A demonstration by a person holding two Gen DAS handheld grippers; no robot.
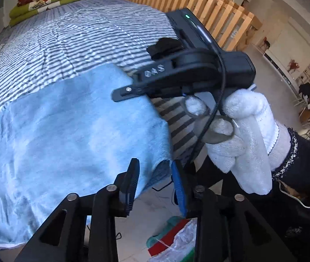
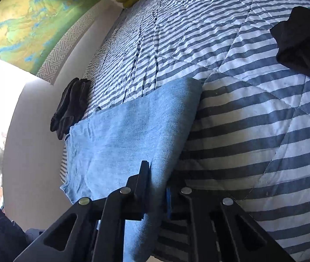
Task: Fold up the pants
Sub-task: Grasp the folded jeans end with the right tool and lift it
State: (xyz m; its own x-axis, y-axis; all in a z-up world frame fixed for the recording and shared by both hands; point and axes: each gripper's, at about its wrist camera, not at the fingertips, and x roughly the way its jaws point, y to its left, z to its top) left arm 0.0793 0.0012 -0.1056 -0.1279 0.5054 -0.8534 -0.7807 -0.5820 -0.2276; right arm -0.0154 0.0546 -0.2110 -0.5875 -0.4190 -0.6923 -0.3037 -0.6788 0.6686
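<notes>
Light blue pants (image 1: 67, 131) lie folded on the striped quilt (image 1: 78, 39), and their near corner hangs over the bed's edge. My left gripper (image 1: 155, 185) is open just above that corner, its pads apart and not pressing the cloth. A white-gloved hand (image 1: 248, 131) holds my right gripper (image 1: 120, 92) at the pants' right edge. In the right wrist view the pants (image 2: 133, 126) run down between the fingers of the right gripper (image 2: 157, 185), which is shut on the folded edge.
A folded green and red blanket (image 1: 50, 0) sits at the far end of the bed. A dark garment (image 2: 72, 107) lies by the wall, and black cloth (image 2: 303, 39) lies at the right. A wooden slatted rail (image 1: 209, 11) stands behind. Bags (image 1: 176, 240) lie on the floor.
</notes>
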